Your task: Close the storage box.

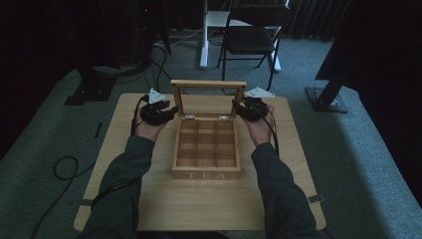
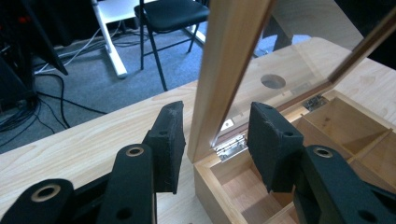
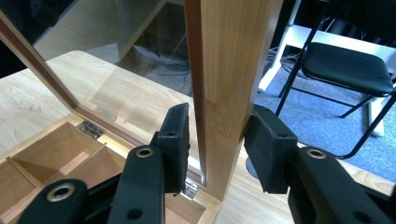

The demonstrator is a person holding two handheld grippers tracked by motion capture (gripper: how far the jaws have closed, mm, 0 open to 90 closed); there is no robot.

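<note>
- Your high view shows "TEA" on the light wooden compartment box [image 1: 206, 175] mid-counter [image 1: 293, 199].
- Your right claw [image 3: 215, 140] clamps the upright glass-paned lid [image 3: 231, 70]; left claw [image 2: 215, 140] straddles it, apart.

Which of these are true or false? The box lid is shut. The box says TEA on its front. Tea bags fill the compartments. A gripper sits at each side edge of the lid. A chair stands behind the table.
1. The box lid is shut. False: it stands raised on its hinges.
2. The tea box says TEA on its front. True.
3. Tea bags fill the compartments. False: they look empty.
4. A gripper sits at each side edge of the lid. True: the left gripper and the right gripper each straddle a frame edge.
5. A chair stands behind the table. True.
</note>
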